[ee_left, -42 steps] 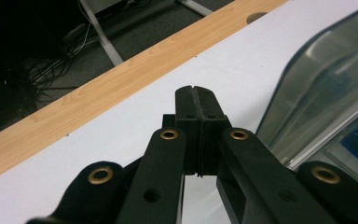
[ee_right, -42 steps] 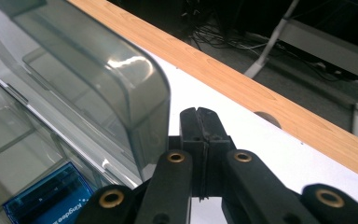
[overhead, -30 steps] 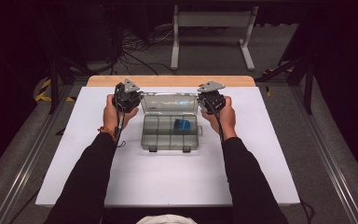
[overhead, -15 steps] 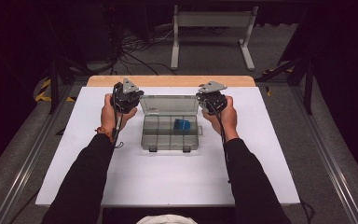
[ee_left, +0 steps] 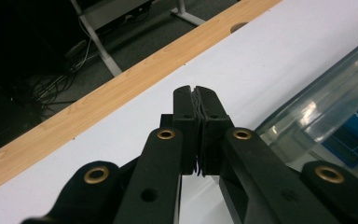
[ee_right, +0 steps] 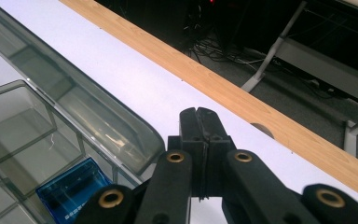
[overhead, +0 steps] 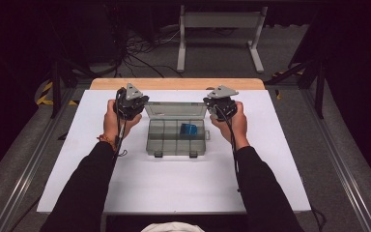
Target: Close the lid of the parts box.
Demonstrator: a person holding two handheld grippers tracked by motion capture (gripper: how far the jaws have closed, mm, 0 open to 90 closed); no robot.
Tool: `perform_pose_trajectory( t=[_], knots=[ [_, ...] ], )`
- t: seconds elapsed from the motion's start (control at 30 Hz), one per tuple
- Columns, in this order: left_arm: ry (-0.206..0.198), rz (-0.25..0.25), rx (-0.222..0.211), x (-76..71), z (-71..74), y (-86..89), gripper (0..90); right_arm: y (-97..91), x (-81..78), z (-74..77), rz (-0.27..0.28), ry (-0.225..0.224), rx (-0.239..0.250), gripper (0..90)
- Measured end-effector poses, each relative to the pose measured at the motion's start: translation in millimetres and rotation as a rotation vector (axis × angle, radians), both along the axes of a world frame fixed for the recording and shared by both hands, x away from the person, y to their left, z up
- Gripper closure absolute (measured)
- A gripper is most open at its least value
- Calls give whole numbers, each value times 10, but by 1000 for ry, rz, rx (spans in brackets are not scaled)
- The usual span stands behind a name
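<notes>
White worktop, open clear box at its middle, one set of tongs either side.
Both left tongs and right tongs are closed on nothing; each should open before reaching the blue packet in a far compartment.

One clear plastic compartment box lies open on one white table, and one small blue packet sits in it. Two hand-held grippers are present, a left gripper and a right gripper. One white metal stand rises beyond the table.
</notes>
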State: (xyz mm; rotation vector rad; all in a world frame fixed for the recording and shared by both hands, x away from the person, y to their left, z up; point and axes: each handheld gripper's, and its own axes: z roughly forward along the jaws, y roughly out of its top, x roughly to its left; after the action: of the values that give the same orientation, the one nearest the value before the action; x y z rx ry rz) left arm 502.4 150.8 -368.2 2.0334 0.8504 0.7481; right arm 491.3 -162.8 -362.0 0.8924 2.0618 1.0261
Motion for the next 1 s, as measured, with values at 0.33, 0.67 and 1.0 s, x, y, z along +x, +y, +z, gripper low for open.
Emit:
perform_pose_trajectory(
  t=[0.33, 0.67, 1.0],
  knots=[
    [-15, -20, 27, -119, 0, 8, 879, -1, -98, 12, 22, -3, -5, 900],
    [-26, -40, 47, -229, 2, -15, 876, 26, -216, 14, 51, 1, -14, 900],
    [-25, -100, 90, -383, -80, -43, 886, 51, -360, -61, 107, 20, -36, 900]
  ],
)
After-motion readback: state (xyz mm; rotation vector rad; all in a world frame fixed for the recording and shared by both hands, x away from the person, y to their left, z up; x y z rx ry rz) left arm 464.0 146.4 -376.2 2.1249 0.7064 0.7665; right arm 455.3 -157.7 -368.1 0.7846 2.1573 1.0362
